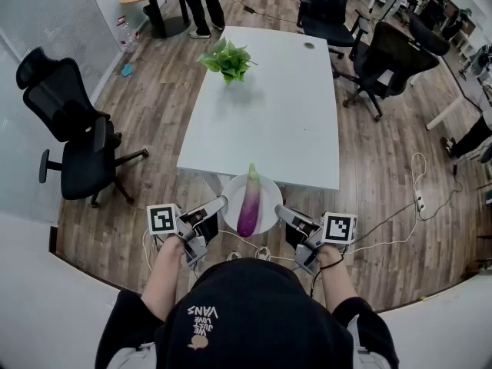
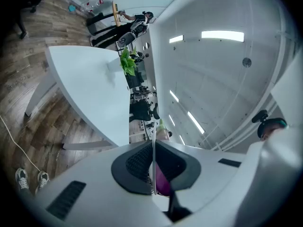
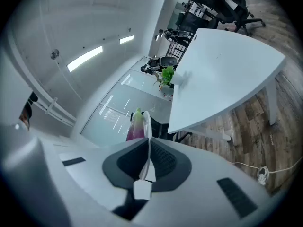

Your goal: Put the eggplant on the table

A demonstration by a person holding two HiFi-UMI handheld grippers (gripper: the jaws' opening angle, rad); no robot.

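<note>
Between left claw and right claw, both pinching the plate, the eggplant points stem-end toward table.

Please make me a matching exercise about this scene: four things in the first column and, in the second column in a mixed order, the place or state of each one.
Column 1
1. eggplant
2. plate
3. green plant
4. black chair at the head view's left

Column 2
a. stands on the white table
b. stands on the wooden floor
c. lies on the plate
d. gripped at its rim by the left claw and the right claw

Pairs: 1-c, 2-d, 3-a, 4-b
</note>
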